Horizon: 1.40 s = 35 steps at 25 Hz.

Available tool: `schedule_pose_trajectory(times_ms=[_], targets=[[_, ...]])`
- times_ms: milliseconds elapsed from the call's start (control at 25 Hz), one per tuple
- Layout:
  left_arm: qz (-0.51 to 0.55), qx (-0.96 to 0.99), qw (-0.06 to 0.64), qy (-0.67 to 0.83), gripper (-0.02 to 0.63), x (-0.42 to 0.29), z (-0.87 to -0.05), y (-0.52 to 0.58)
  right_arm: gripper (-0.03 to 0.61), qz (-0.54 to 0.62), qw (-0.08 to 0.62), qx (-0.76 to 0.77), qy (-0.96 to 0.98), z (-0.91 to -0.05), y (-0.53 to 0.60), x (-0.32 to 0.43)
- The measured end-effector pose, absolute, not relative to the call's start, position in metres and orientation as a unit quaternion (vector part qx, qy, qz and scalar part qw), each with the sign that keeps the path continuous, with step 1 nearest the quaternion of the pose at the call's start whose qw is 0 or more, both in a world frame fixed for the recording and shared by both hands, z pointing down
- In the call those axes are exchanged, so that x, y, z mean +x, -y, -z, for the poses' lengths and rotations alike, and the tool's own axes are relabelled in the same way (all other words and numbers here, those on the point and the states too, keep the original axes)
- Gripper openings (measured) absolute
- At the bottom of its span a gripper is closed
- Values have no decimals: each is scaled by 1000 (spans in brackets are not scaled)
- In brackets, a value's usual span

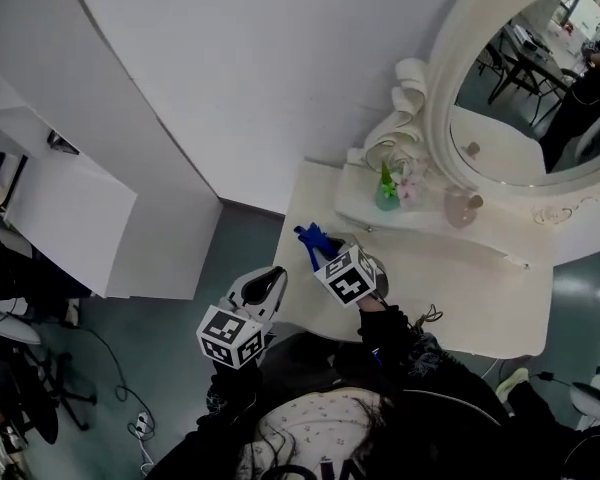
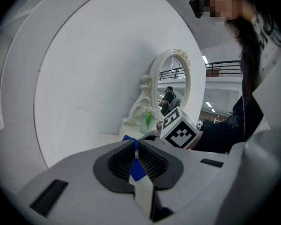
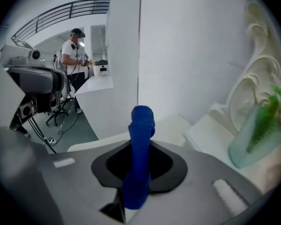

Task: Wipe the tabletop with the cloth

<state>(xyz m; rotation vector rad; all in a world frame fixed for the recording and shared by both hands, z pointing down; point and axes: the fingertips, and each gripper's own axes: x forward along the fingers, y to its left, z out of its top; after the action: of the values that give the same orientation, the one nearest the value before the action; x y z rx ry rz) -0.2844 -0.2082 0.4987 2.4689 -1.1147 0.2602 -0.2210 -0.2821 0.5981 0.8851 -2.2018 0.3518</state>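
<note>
A blue cloth (image 1: 310,240) is bunched into a roll that sticks up out of my right gripper (image 1: 325,254), which is shut on it above the left end of the cream dressing table (image 1: 480,298). In the right gripper view the cloth (image 3: 141,125) rises between the dark pads of that gripper (image 3: 141,149). My left gripper (image 1: 270,280) hangs just off the table's left edge, beside the right one and apart from the cloth. Its pads (image 2: 147,161) stand nearly together, and only a sliver of the far-off cloth (image 2: 129,138) shows through the gap of this gripper (image 2: 135,146).
An oval mirror (image 1: 525,88) stands at the back of the table. On a raised shelf below it are a green bottle (image 1: 386,193), pink flowers (image 1: 412,188) and a glass perfume bottle (image 1: 460,208). A white cabinet (image 1: 70,208) and floor cables (image 1: 130,408) lie left.
</note>
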Motion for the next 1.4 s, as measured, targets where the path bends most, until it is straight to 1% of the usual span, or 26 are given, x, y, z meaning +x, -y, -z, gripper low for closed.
schedule_pose_trajectory(times_ms=[160,280,400,640,800,1000,1400], targets=[[-93,875,212,426,2,-312,-500,206,77,-125,380,308,863,-620,287,-269],[-94,865,215,444,2,-329,-501,201,77,-125,410,287,857,-647,284,-286],[-97,856,219,457,2,-341,-500,195,77,-129,436,280,846,-670,281,-287],[-100,850,228,464,3,-347,-506,192,77,-95,453,302,833,-679,289,-273],[-100,862,225,443,3,-330,-506,197,77,-78,451,326,827,-679,287,-254],[-110,882,222,401,3,-292,-508,199,75,-85,443,358,817,-679,286,-217],[-128,908,212,338,3,-213,-506,198,75,-120,437,435,778,-679,270,-104]])
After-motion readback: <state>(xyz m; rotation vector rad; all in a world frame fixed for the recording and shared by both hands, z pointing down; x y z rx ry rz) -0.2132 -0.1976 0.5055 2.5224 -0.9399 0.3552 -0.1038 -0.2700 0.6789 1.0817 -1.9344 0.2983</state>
